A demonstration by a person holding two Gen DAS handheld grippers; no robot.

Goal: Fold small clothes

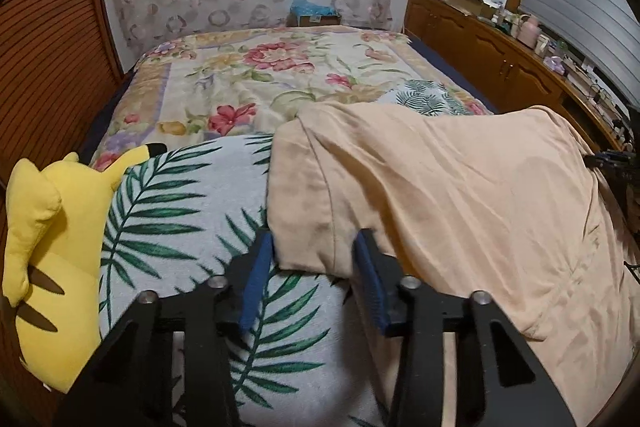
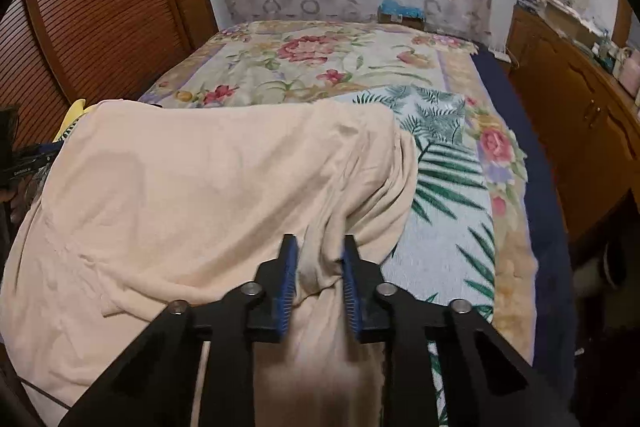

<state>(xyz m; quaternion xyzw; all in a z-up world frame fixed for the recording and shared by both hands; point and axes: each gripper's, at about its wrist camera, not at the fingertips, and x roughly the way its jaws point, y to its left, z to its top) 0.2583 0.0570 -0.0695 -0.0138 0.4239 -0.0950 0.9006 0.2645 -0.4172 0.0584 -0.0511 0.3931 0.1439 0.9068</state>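
Observation:
A peach garment (image 1: 460, 187) lies spread over a palm-leaf towel (image 1: 192, 211) on the bed. My left gripper (image 1: 314, 243) has its blue-padded jaws set wide apart around the garment's left corner, with cloth between them. In the right wrist view the same garment (image 2: 192, 195) fills the left and middle. My right gripper (image 2: 318, 247) has its jaws narrowly apart with a bunched fold of the garment's right edge between them. The cloth is lifted and draped between the two grippers.
A yellow plush toy (image 1: 48, 267) lies at the left of the towel. A floral bedspread (image 1: 260, 75) covers the bed beyond. A wooden dresser (image 1: 500, 55) with clutter runs along the right. A slatted wooden door (image 2: 88, 19) stands at the left.

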